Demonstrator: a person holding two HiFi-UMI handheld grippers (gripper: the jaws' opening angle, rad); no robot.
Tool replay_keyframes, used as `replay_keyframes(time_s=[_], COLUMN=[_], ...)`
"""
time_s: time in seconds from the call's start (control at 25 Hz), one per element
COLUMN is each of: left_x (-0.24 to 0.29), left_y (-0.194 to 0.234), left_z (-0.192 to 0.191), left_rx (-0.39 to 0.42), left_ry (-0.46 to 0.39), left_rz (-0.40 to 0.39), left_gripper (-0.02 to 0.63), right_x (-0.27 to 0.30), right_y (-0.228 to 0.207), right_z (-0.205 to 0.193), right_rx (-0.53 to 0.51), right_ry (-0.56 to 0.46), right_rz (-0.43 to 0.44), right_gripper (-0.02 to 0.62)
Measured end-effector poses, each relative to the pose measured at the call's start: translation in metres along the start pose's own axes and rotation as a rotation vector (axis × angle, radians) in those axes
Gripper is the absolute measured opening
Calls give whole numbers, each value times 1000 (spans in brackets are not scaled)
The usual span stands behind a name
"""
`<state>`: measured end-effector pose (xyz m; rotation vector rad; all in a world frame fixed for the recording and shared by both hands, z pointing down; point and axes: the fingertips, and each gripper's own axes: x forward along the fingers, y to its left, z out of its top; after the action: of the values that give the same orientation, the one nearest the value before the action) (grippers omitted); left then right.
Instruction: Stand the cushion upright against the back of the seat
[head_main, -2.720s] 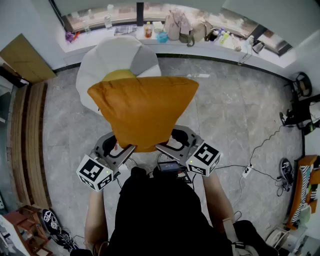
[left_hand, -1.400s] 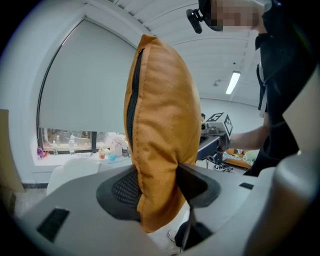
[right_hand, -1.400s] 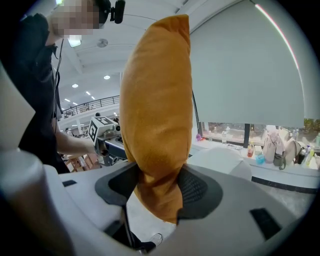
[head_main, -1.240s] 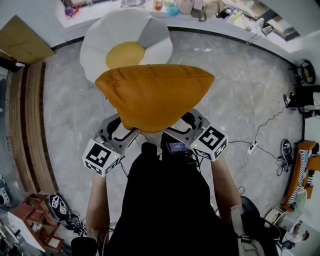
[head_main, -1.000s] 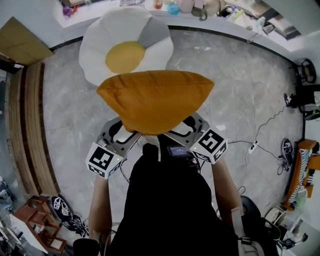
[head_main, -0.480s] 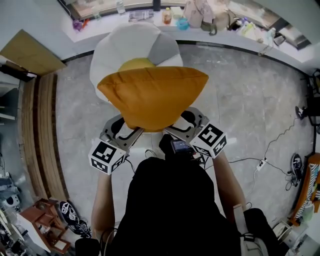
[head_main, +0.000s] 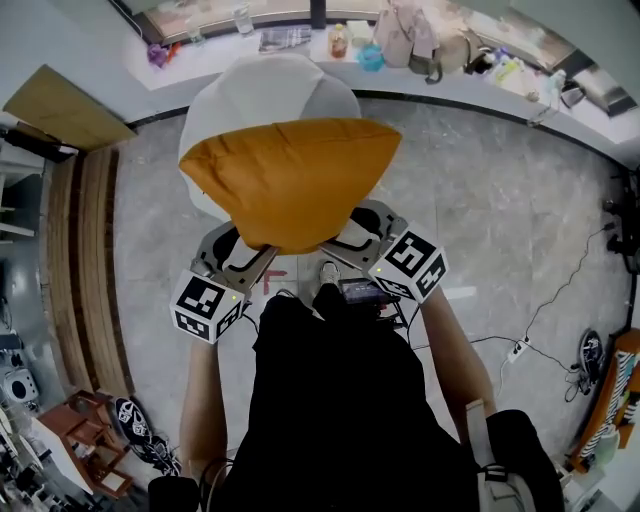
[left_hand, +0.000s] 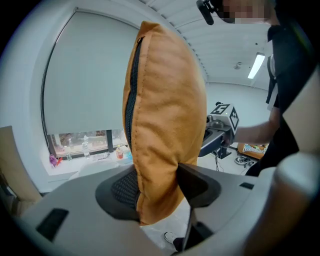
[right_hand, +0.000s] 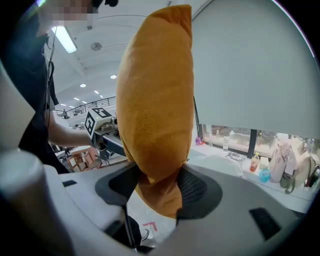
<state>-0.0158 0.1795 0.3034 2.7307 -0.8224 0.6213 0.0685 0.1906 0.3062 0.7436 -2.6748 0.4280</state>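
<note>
Left tongs (left_hand: 159, 192): pads pressed on one lower corner of the cushion (head_main: 285, 180). The fabric is bunched between them, and a short tail hangs below the pads.
Right tongs (right_hand: 159, 195): pinching the opposite lower corner the same way, pads dented into the fabric.
Cushion: orange, with a zip seam along the edge that faces the left tongs' camera. It is held in the air by the two corners only. Its body rises above both tongs and widens away from them.
Tongs, relative: side by side and close together, tips converging under the cushion's near edge. Each shows in the other's view, just past the cushion.
Seat (head_main: 270, 85): white, rounded, with a grey patch. It sits on the floor (head_main: 500, 200) beyond the tong tips, and in the head view the cushion covers its near part. I cannot tell whether cushion and seat touch.
Marker cubes: left (head_main: 208, 305) and right (head_main: 410, 265), at the rear of each tongs, close to the person's black top (head_main: 340, 400).
Sill (head_main: 440, 85): beyond the seat, well apart from the tongs, and it carries bottles and bags.
Floor: grey stone, with cables lying off to the right of the right tongs.
</note>
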Motion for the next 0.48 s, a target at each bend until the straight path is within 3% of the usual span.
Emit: replay_keyframes(time_s=[0.24,0.48], left_x=[13,28], left_y=[15,50], left_z=[-19,-29], left_rx=[-20,-52], left_ry=[68,70], left_rz=[21,8], left_gripper=[247,250], right_x=[20,49], right_y=[-13,-37], right_z=[-17,-17], right_rx=[27,27], right_ry=[51,98], right_rz=[20,19], right_gripper=[256,256])
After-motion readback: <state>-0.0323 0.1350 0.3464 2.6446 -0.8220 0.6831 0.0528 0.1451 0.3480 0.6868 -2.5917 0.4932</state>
